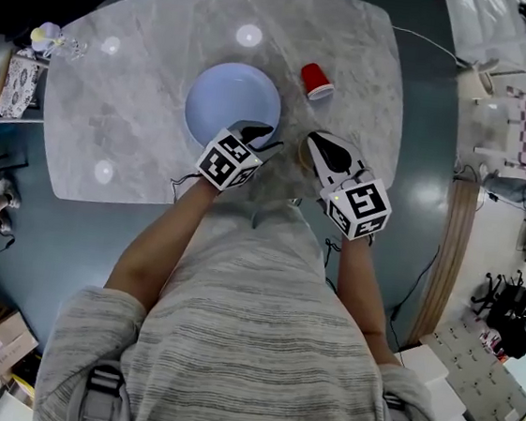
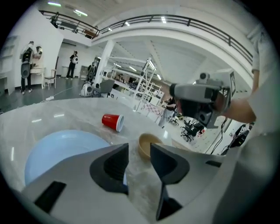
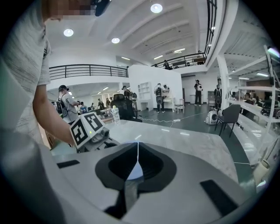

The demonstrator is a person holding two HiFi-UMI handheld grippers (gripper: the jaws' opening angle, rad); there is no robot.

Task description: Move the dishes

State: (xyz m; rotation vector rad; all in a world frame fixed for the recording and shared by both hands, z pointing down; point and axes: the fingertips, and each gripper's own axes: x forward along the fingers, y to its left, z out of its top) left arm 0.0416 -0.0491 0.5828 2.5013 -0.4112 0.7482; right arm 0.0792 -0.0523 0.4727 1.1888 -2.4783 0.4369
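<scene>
A light blue plate lies in the middle of the marble table. A red cup lies on its side to the plate's right. My left gripper hovers over the plate's near right rim, open with nothing between its fingers; its own view shows the plate, the cup and a small tan bowl beyond the left gripper. My right gripper is shut and empty, right beside the bowl, which it partly hides. In its own view the right gripper points at the plate.
A small bottle stands at the table's far left corner, next to a side chair with a patterned item. A white cable runs off the table's far right. People stand far back in the hall.
</scene>
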